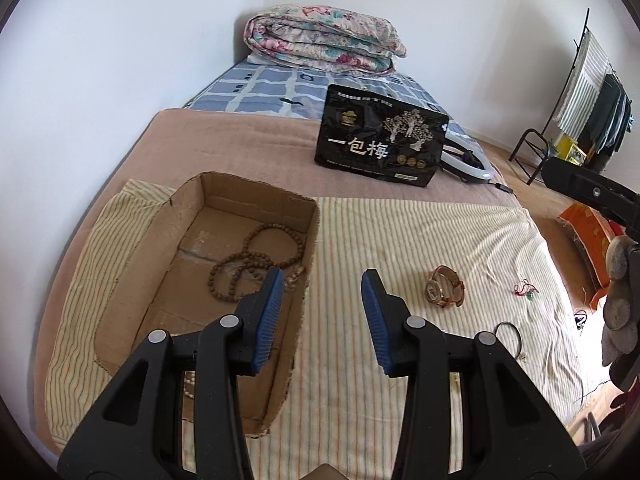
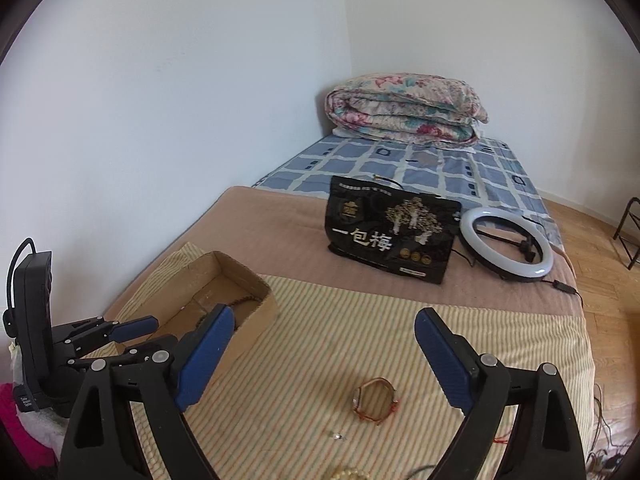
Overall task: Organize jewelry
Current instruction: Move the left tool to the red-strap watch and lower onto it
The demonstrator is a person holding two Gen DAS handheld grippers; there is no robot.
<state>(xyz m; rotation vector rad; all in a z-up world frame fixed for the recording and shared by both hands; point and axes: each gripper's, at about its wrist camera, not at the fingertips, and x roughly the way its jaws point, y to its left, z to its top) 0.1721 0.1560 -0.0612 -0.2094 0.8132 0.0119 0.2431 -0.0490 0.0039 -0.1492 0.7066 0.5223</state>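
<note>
Right gripper open, empty, hovering over wristwatch on striped cloth. Left gripper open, empty, by cardboard box; bead necklace already inside. Step, likely: collect watch. Next: descend, straddle strap, close, carry to box. Snack bag beyond.

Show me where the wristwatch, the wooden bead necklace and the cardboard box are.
wristwatch (image 2: 374, 401): right wrist view, on its looped strap.
wooden bead necklace (image 1: 256, 256): left wrist view, on the bead strand.
cardboard box (image 1: 256, 191): left wrist view, on its far wall.
</note>
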